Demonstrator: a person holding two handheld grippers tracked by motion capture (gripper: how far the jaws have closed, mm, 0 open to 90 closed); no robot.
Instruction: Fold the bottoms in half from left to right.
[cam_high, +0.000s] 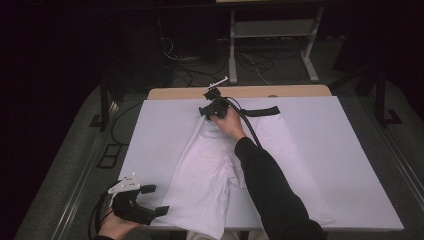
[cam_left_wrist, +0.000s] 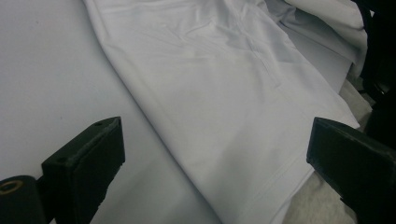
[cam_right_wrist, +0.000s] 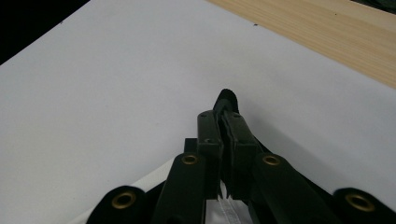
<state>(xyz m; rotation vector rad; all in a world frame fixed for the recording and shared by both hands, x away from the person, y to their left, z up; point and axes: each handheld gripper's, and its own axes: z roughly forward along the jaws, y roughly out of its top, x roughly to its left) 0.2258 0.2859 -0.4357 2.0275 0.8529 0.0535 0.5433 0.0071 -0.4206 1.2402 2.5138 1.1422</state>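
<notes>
Now right hand-held gripper (cam_high: 212, 107) clamping white shorts (cam_high: 210, 170) waistband, far edge

The garment (cam_high: 215, 165) lies along the middle of the table (cam_high: 340, 150). The right gripper (cam_high: 212, 107) sits at the garment's far end; the left gripper (cam_high: 150, 200) sits near its near left corner.

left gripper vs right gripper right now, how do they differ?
The left gripper stands open at the near table edge, jaws wide apart beside the hem of the white trousers; the right gripper is shut on their black waistband at the far end. Both are black and hand-held.
</notes>
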